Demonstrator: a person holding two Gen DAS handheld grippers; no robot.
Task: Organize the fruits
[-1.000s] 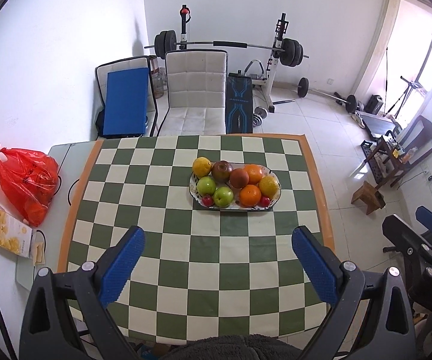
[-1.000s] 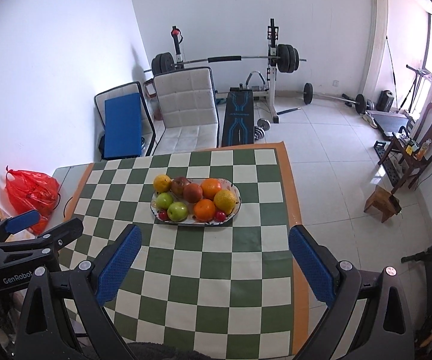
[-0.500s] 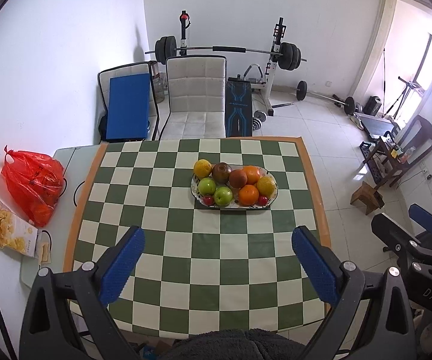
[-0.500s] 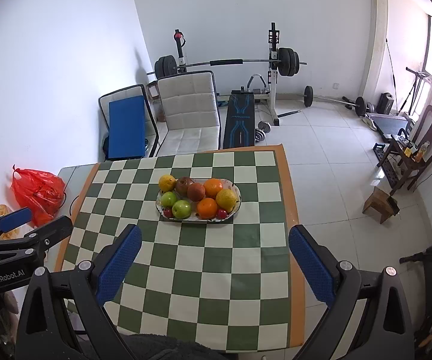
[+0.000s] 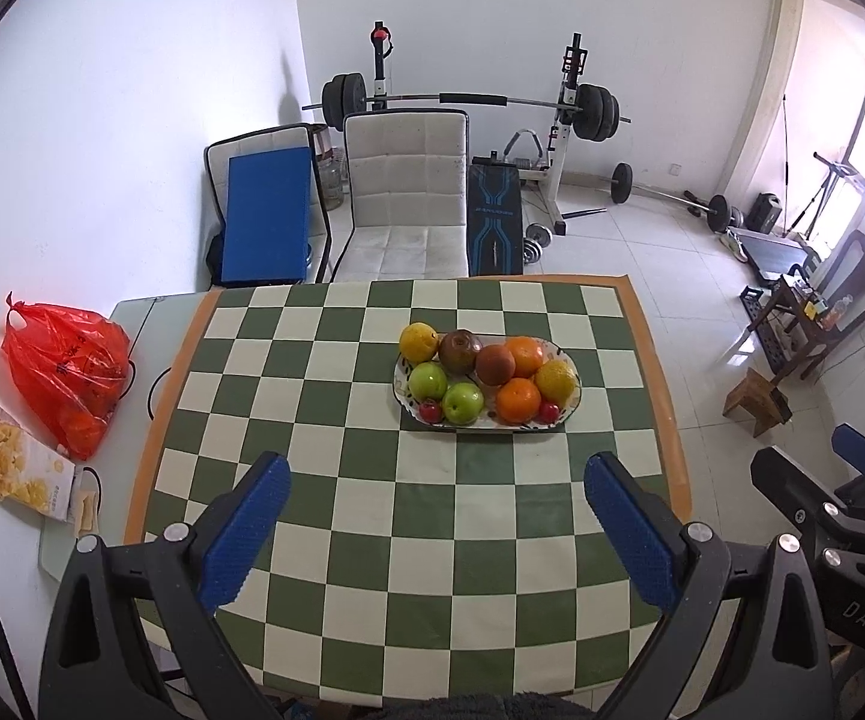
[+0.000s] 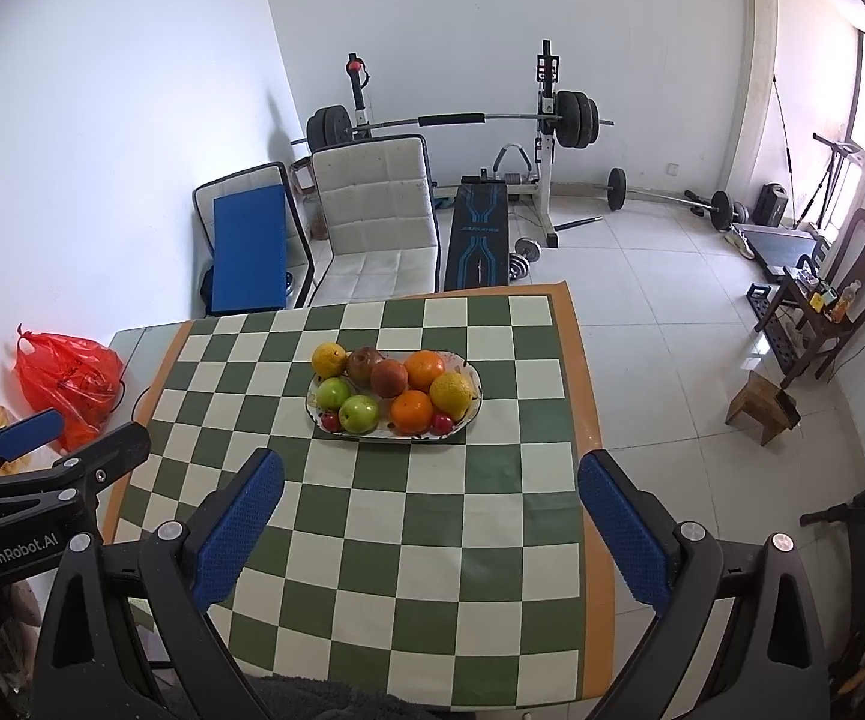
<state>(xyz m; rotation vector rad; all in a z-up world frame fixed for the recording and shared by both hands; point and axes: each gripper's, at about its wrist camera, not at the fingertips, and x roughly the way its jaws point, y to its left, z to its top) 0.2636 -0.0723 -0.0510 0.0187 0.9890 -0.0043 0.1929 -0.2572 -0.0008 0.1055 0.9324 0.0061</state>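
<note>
Home-gym room w/ checkered table (image 5: 372, 510); oval plate (image 5: 570, 405) sits mid-table, long axis left-right, piled w/ fruits (image 5: 495, 365): oranges, green apples, reddish ones, yellow citrus. Left gripper (image 5: 438, 525) & right gripper (image 6: 429, 522) both spread wide & empty, well back at the near edge, plate straight ahead of each, slightly right of the left one and left of the right one; neither clearly nearer.

You draw both grippers back and up from the table (image 5: 324, 546), so more of the checkered cloth shows now than a second ago. The plate (image 5: 570, 405) of fruit sits smaller and farther off between the fingers of your left gripper (image 5: 435, 531), and the near table edge comes into sight below. From your right gripper (image 6: 429, 525) the plate (image 6: 473, 405) likewise recedes. The left gripper (image 6: 42, 462), seen at the right camera's left edge, drops lower in that view. Both sets of jaws remain spread wide, unchanged.
</note>
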